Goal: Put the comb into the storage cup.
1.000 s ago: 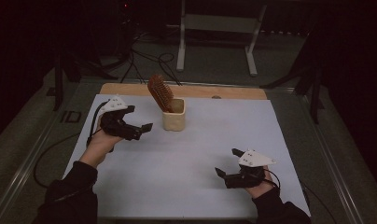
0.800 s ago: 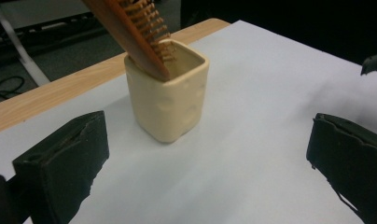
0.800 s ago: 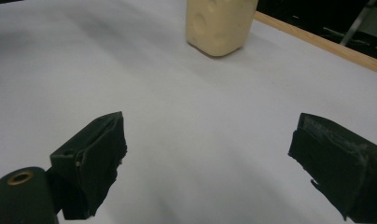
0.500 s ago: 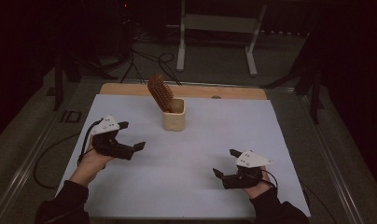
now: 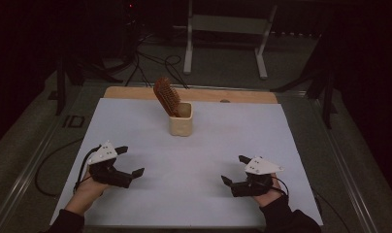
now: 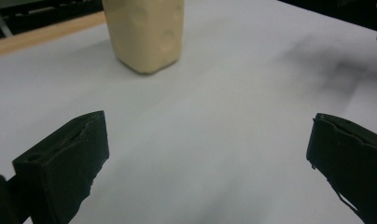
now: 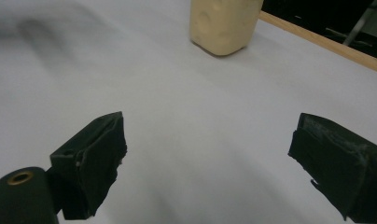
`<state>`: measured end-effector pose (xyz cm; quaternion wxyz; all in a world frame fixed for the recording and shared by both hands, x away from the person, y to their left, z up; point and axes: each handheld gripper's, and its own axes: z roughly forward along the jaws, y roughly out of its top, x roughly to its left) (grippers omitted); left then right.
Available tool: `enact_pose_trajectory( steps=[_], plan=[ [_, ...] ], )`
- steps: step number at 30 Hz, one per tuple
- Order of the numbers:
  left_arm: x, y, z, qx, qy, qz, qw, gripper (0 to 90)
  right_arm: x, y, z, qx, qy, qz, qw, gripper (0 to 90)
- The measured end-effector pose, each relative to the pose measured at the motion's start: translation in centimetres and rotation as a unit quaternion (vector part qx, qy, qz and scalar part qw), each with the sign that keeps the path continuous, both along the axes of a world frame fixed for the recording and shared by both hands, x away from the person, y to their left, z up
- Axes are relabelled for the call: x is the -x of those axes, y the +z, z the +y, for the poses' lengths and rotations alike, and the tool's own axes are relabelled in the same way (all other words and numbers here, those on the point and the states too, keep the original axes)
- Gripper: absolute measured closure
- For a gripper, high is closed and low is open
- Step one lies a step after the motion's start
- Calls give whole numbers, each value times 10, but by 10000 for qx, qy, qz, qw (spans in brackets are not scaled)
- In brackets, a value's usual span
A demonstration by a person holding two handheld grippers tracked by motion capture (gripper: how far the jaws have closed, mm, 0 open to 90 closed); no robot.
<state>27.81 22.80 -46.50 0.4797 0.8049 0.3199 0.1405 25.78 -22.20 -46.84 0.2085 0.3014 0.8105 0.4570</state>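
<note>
Your brush [image 5: 166,96] is standing in the cream cup [image 5: 180,119], handle down and bristle head up, leaning toward the far left over the cup's rim, so as far as the pictures allow a judgement the placing step looks done: the brush rests in the holder with nothing gripping it. The cup sits upright toward the far middle of the white-covered desk [image 5: 194,160], just in front of the bare wooden strip [image 5: 242,95] at its far edge. Your left tool [image 5: 128,161] is down near the near-left of the desk with its jaws spread wide and nothing between them; in the left gripper view the cup [image 6: 143,33] stands well ahead of those jaws with clear white surface in between. Your right tool [image 5: 234,169] is at the near-right, likewise spread wide and empty, and the right gripper view shows the cup [image 7: 224,24] well ahead of it too. Both tools are well apart from the cup and from each other, low over the sheet or resting on it; I cannot tell which. What is left appears small: nothing else lies on the sheet to be picked up, so the remaining work is probably only to hold your hands clear. If the lean of the brush bothers you, it seems stable against the rim, though how deep the handle sits inside the cup is hidden from every view.
</note>
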Motion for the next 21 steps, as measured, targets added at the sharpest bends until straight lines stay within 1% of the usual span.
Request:
enact_pose_trajectory(
  steps=[1, 3, 6, 12, 16, 17, 20, 21],
  plan=[
    [4, -7, 2, 56, -41, 53, 10000, 0, 0, 0, 0, 3, -1, -4, 10000, 92],
    [8, -13, 4, 75, -66, 82, 9999, 0, 0, 0, 0, 4, 5, -8, 10000, 92],
    [13, -23, 6, 13, -70, 107, 9999, 0, 0, 0, 0, 16, 2, 19, 10000, 92],
    [20, -39, 10, -88, 27, 200, 9998, 0, 1, -1, 0, 40, 49, 16, 10000, 92],
    [24, -46, 14, -208, 80, 262, 9994, 0, 2, -2, -1, 33, 54, 25, 10000, 92],
    [24, -46, 14, -208, 80, 262, 9994, 0, 2, -2, 0, 40, 48, 34, 10000, 92],
    [30, -50, 20, -242, 188, 278, 9991, 0, 2, -2, -1, 48, 69, 4, 10000, 92],
    [31, -51, 23, -254, 233, 291, 9990, 0, 2, -2, -1, 18, 44, 33, 10000, 92]
  ],
)
